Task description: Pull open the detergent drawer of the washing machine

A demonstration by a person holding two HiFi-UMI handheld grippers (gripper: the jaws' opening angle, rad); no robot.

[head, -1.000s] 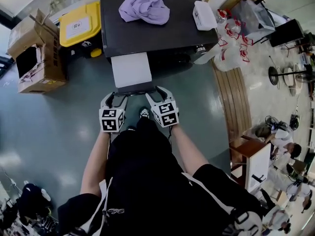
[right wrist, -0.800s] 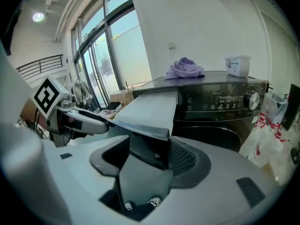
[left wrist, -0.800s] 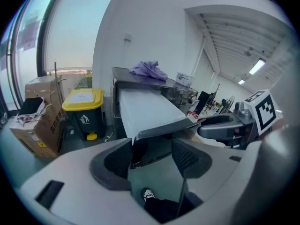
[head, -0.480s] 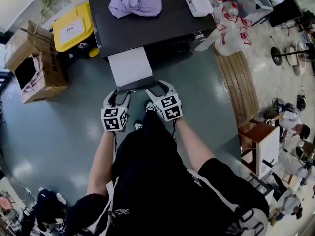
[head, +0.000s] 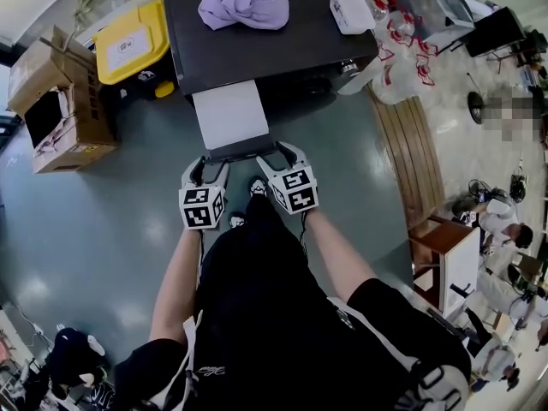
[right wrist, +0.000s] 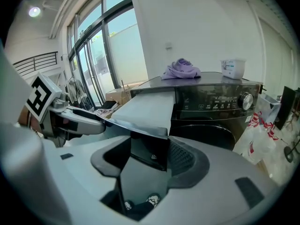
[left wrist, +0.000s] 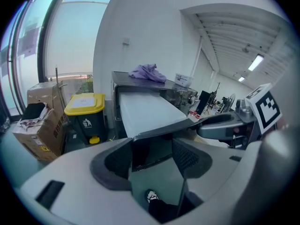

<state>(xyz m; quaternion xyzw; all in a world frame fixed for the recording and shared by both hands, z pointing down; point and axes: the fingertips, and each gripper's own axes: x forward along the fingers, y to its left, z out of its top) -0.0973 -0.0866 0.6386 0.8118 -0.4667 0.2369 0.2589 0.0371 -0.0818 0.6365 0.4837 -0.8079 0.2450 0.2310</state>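
The black washing machine [head: 282, 50] has its detergent drawer [head: 229, 114] pulled far out, white on top with a dark front panel [head: 240, 151]. My left gripper [head: 210, 164] stands at the panel's left corner, its jaws wide apart with the corner [left wrist: 150, 149] between them. At the right corner my right gripper [head: 278, 155] straddles the panel [right wrist: 150, 151]. Its jaws have just been closing a little, and I see no pad pressing on the panel. The drawer's white top [right wrist: 145, 109] runs back to the machine.
A purple cloth [head: 244, 0] and a white box [head: 351, 7] lie on the machine. A yellow-lidded bin [head: 134, 41] and a cardboard box [head: 60, 101] stand to the left. Plastic bags [head: 398, 71] and a wooden bench [head: 411, 161] are at the right.
The head view has shifted slightly. Both grippers stay at the drawer's front corners, and the drawer stands as far out as before.
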